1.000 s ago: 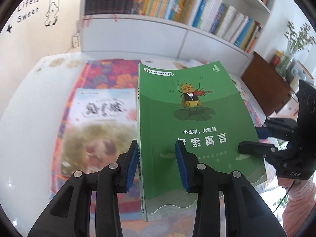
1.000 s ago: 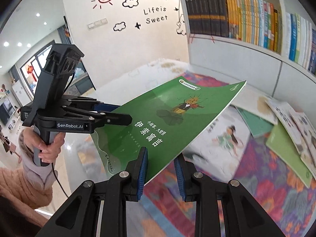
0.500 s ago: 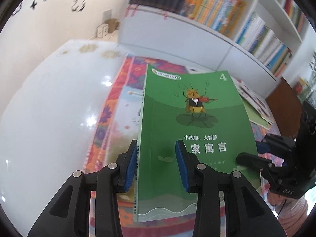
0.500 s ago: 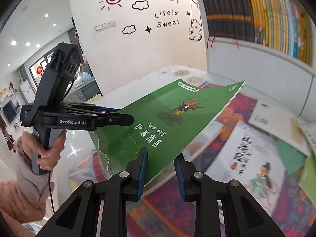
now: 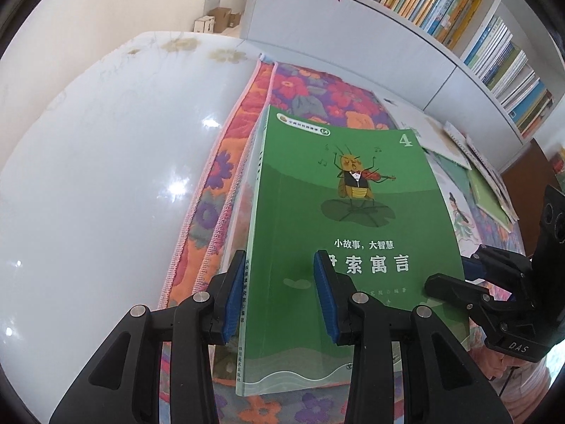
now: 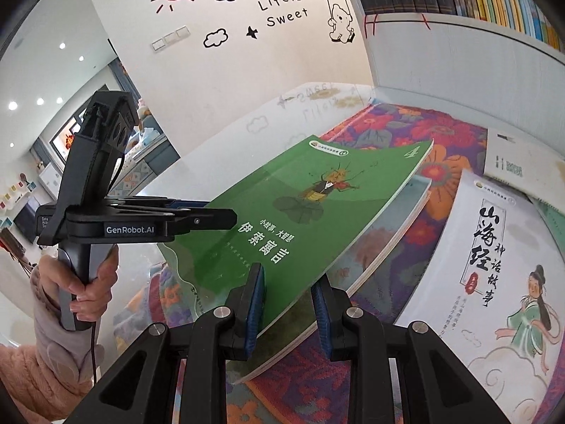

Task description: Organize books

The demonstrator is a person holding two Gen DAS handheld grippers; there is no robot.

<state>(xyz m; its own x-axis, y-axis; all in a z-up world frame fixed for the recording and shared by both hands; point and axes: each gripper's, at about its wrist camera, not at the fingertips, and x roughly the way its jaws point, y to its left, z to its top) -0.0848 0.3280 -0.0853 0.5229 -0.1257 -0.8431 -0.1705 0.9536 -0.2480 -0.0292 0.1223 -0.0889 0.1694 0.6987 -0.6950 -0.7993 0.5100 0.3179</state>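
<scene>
Both tongs are clamped on the same green book (image 5: 353, 233): our left gripper (image 5: 279, 296) pinches it near the spine corner, and the right gripper (image 6: 286, 304) pinches the opposite long edge, with the left one's hand (image 6: 88, 282) visible off to the side in that view.

Biggest change over the last second: we've carried the book across and down. A second ago it hung well above the flowered mat (image 5: 317, 92) with the bookshelf (image 5: 459, 10) filling the background; now it sits low, tilted, just over another book (image 6: 395, 233) lying on the mat, far corner lowest. We can't tell whether it's touching yet.

Our grip hasn't changed at all, same pinch on both sides.

So we reckon we're stacking it on that lower book. Off to the right lie the white storybook (image 6: 494, 265) and a few thin booklets (image 5: 487, 187), so plenty of sorting left. Next is settling it flat, edges lined up, then letting go.
</scene>
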